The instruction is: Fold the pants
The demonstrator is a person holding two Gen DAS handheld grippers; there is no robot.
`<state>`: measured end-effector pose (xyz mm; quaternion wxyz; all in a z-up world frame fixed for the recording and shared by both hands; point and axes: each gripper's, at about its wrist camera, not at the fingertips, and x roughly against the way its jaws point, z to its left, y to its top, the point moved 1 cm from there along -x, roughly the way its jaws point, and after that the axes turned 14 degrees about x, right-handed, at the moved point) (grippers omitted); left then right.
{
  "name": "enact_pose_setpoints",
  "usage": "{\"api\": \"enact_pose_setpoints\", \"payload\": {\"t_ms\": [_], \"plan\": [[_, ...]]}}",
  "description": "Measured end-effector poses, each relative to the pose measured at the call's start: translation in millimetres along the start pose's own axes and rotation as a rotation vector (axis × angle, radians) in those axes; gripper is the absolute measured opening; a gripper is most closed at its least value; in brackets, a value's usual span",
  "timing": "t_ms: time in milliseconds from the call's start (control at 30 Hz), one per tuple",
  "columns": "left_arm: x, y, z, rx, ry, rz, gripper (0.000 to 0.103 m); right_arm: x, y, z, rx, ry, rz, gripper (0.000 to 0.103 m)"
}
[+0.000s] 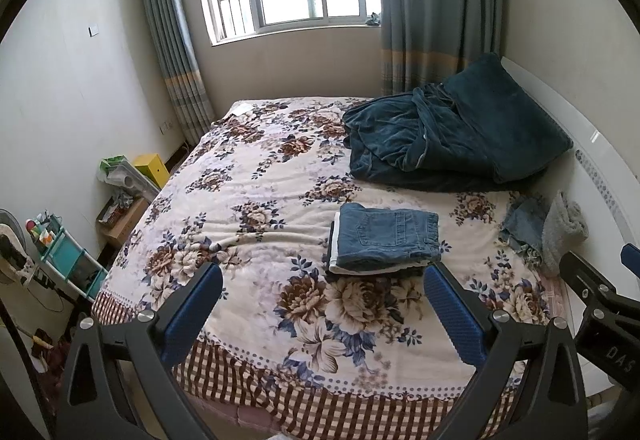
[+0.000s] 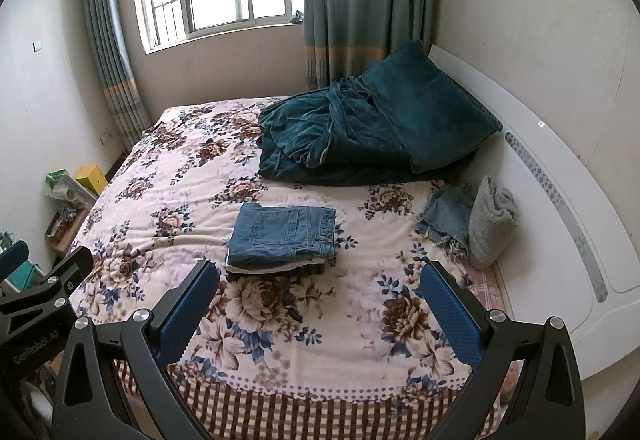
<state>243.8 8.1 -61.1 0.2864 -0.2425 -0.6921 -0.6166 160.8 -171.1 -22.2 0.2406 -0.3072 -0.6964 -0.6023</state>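
Note:
Folded blue jeans (image 1: 386, 236) lie on top of a small stack of folded clothes on the floral bedspread (image 1: 256, 208), back pocket facing up. The same jeans (image 2: 284, 234) show in the right wrist view, mid-bed. My left gripper (image 1: 322, 290) hovers over the near part of the bed, open and holding nothing, short of the stack. My right gripper (image 2: 320, 290) is open too, nothing between its blue pads, with the stack just beyond its left finger. Each view catches the other gripper at its edge.
A teal blanket and pillow (image 2: 372, 128) are heaped at the head of the bed. A crumpled denim piece (image 2: 444, 218) and a rolled grey towel (image 2: 492, 222) lie by the white headboard (image 2: 560, 200). Boxes and a shelf (image 1: 68, 256) crowd the floor on the left.

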Motion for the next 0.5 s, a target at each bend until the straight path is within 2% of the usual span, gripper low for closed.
{"api": "enact_pose_setpoints", "payload": {"t_ms": [500], "plan": [[2.2,0.4,-1.5,0.008,-0.014,-0.009,0.103,-0.5,0.1,1.0,0.003,0.000,0.001,0.103]]}}
